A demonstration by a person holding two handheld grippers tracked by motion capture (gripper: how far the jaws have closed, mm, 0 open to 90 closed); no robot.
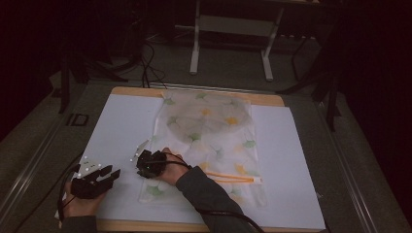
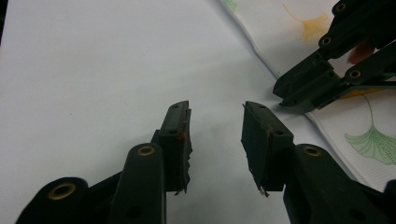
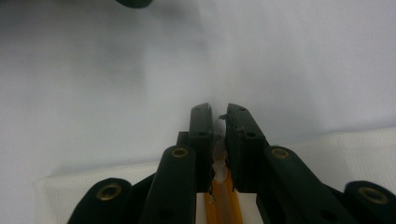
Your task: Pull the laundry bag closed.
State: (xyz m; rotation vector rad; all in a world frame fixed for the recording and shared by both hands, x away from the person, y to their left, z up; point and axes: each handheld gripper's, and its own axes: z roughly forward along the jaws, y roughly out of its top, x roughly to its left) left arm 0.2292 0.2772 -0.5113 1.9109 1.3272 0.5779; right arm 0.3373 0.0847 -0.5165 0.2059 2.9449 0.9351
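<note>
Your left tool (image 1: 112,173) sits low at the near left of the desk (image 1: 116,126), over the bare white sheet that covers it. Its jaws stand wide apart with nothing between them, as the left gripper view shows (image 2: 215,126). Your left hand (image 1: 80,201) wraps the tool's body from behind.

Your right tool (image 1: 137,162) is just to the right of the left one, reaching across from your right forearm in its grey sleeve (image 1: 209,196). It rests at the left edge of the bag (image 1: 209,141), a pale cloth pouch printed with green and yellow leaves that lies flat along the middle of the desk, its far end close to the desk's far edge. A round, flat shape shows through the upper part of the bag.

In the right gripper view your right tool's jaws (image 3: 218,122) are drawn close together, nearly touching, and pinch a small pale tab at the bag's edge. The tab sits at the end of an orange strip (image 3: 223,203) that runs back between the jaws. In the high view the orange strip (image 1: 233,179) lies across the lower part of the bag, to the right of your right hand (image 1: 167,167).

In the left gripper view the right tool (image 2: 327,70) comes in from the upper right, its tips at the bag's edge (image 2: 369,135), close to the left tool but not touching it.
</note>
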